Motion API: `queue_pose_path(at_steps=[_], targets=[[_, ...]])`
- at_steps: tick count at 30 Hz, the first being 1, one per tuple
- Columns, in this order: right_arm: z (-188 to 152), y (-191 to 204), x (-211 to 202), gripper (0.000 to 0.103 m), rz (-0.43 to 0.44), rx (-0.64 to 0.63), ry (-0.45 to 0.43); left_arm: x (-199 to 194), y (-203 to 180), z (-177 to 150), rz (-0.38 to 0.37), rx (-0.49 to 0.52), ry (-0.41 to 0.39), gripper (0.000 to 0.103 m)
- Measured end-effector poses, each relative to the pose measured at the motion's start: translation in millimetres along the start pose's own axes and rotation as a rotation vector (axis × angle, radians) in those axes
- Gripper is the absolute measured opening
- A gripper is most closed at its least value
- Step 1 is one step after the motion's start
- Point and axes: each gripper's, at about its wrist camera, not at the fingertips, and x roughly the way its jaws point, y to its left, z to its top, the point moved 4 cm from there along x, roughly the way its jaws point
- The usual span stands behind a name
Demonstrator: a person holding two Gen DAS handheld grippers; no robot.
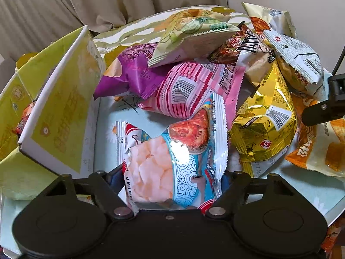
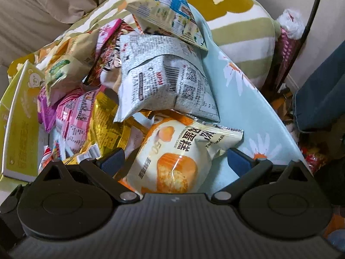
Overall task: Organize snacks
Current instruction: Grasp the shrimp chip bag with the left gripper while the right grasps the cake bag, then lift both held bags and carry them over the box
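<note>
The left gripper (image 1: 172, 179) has its fingers squeezed on the shrimp chip bag (image 1: 170, 157). The right gripper (image 2: 175, 161) is wide open around the cake packet (image 2: 172, 157); its blue pads do not press it. Both snacks lie near the front edge of the flowered cloth (image 2: 241, 108). A yellow box (image 1: 62, 99) stands at the left edge. Behind, a pile blocks the way: a pink bag (image 1: 194, 86), a gold bag (image 1: 265, 118), a grey bag (image 2: 163, 79). Bare cloth stays free at the right edge.
</note>
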Motion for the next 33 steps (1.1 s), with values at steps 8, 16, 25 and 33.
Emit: queue_pose_path(at_steps=[8,16,25,33], targets=[[-1.9,6.1,9.9,0.103,-0.052,-0.061,0.002,-4.9,10.4,-0.5,-0.003,-0.040,0.015,0.082],[-12.6,18.8,16.3,0.084,-0.106,-0.193,0.001,-21.9,16.2,-2.5,0.003,-0.055,-0.003,0.082],[-18.9,22.2,-4.0,0.081,-0.059,-0.202,-0.017,-54.9,18.9,-0.1,-0.001,-0.073,-0.051,0.082],[-18.4,39.1,-43.4,0.081,0.005,-0.245,-0.076,-97.6,28.8,13.2,0.005,-0.113,-0.135,0.082]])
